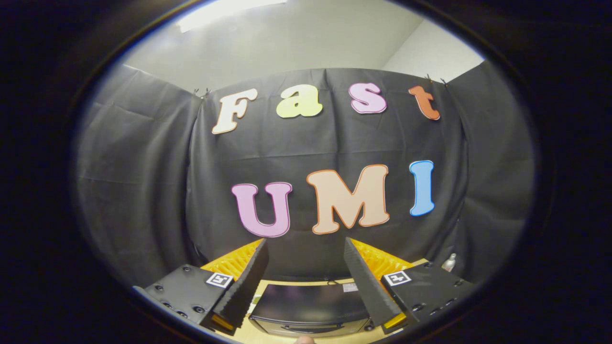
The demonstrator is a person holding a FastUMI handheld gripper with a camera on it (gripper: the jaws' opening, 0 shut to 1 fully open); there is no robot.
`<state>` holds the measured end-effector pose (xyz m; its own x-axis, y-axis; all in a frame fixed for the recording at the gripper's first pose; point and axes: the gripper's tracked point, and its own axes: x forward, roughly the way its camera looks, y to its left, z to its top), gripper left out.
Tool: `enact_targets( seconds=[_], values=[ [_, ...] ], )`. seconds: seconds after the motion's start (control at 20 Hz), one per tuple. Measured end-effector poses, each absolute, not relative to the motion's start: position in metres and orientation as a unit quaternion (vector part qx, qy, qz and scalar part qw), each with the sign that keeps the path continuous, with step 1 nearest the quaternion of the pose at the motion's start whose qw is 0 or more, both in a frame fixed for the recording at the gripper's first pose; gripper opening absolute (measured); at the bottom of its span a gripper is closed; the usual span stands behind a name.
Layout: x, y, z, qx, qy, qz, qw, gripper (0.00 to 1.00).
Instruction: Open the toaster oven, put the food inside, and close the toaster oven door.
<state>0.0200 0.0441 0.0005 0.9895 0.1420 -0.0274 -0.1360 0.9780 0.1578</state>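
The gripper point(306, 282), its two fingers spread wide apart and holding nothing, hangs above a black toaster oven point(311, 308) seen from over its top, door shut. The oven sits on a light wooden table point(267, 334) near its back edge, framed between the fingers, with black cloth point(143, 191) beyond. A small pale bottle point(449, 263) stands toward the table's back right corner.

The toaster oven point(310, 308) sits on the table point(267, 285), below the tool's point(306, 248) spread fingers.
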Motion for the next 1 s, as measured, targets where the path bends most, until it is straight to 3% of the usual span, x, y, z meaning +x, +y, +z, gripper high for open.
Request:
enact_targets(
  seconds=[1.0],
  values=[
    [0.041, 0.061, -0.247, 0.121, 0.186, 0.044, 0.974, 0.98]
  ],
)
